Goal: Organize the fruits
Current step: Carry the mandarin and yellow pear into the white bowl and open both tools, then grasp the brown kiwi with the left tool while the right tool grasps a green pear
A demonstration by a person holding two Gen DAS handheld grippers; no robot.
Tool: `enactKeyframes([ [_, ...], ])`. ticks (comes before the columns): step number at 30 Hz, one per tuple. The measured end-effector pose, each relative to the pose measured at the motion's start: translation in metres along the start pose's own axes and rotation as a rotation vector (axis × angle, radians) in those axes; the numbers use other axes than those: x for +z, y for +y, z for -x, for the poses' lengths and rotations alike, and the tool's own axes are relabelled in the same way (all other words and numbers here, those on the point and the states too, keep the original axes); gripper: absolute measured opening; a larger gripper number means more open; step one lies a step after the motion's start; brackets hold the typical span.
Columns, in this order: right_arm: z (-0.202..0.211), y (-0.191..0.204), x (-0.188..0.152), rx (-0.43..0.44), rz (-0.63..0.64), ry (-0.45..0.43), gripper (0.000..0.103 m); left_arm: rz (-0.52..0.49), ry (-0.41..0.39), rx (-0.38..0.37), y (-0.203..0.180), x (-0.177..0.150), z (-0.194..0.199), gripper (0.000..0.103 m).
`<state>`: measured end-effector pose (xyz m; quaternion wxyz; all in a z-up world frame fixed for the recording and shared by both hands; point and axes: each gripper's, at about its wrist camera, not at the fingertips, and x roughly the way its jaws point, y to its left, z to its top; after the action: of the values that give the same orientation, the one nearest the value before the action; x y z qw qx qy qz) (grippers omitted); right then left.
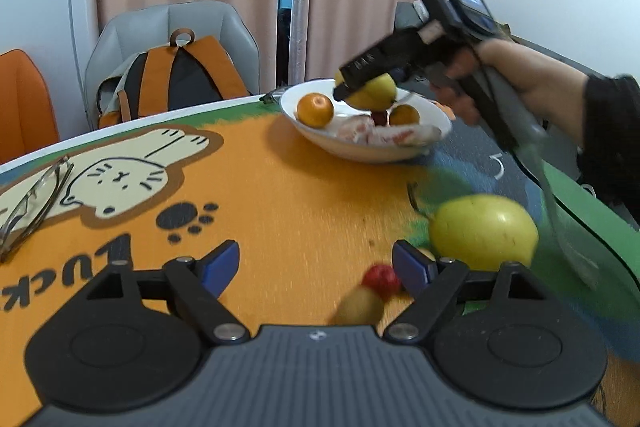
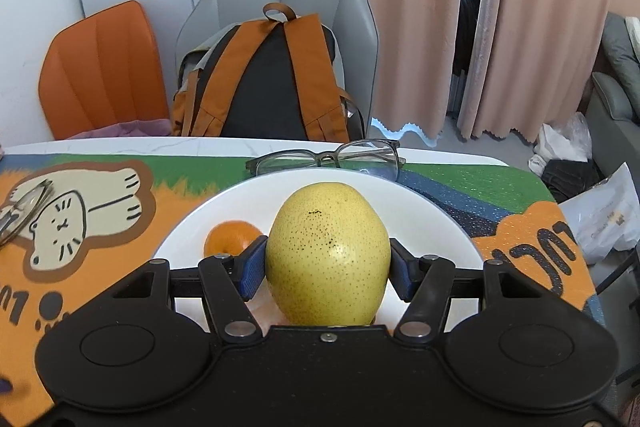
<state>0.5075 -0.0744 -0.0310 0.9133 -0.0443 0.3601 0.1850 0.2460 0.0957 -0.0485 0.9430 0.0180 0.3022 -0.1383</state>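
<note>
The right gripper [image 2: 327,267] is clamped on a big yellow pear [image 2: 328,255], blue pads pressing both flanks, and it hangs right over the white bowl [image 2: 436,219] at the far side of the table mat [image 1: 280,187]. In the bowl sit an orange [image 1: 315,111], a second orange [image 1: 405,115] and some pale pink pieces (too blurred to name). From the left wrist camera, the person's hand [image 1: 516,83] grips that tool's handle, sleeve dark.

The left gripper [image 1: 316,269] is low over the orange mat, jaws spread wide with nothing between the pads. Just beyond its right finger lies another yellow pear [image 1: 484,231] on the mat, near the green edge. Closer in, a small red fruit [image 1: 382,279] and a brownish-green one [image 1: 360,307] lie touching, both motion-blurred.

A pair of glasses [image 2: 328,157] rests behind the bowl; a backpack [image 2: 272,79] sits on the grey chair.
</note>
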Motion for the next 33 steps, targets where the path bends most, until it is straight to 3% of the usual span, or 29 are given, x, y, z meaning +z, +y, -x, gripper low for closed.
enactKeyframes([
  [9, -0.01, 0.002, 0.005, -0.034, 0.001, 0.028, 0.058, -0.031, -0.013, -0.054, -0.007, -0.014, 0.01, 0.082],
  [19, -0.013, -0.003, 0.0, -0.031, -0.017, 0.041, 0.06, -0.068, -0.002, -0.065, -0.014, -0.017, 0.006, 0.08],
  [21, -0.004, -0.005, 0.001, -0.01, -0.014, 0.006, 0.068, -0.06, 0.002, -0.066, -0.013, -0.018, 0.005, 0.08],
  [27, 0.042, -0.006, 0.002, 0.064, 0.019, -0.072, 0.073, -0.056, 0.002, -0.07, -0.011, -0.018, 0.003, 0.08],
  [33, 0.112, 0.009, -0.029, 0.185, 0.117, -0.183, 0.081, -0.065, -0.006, -0.078, -0.013, -0.018, 0.004, 0.08],
])
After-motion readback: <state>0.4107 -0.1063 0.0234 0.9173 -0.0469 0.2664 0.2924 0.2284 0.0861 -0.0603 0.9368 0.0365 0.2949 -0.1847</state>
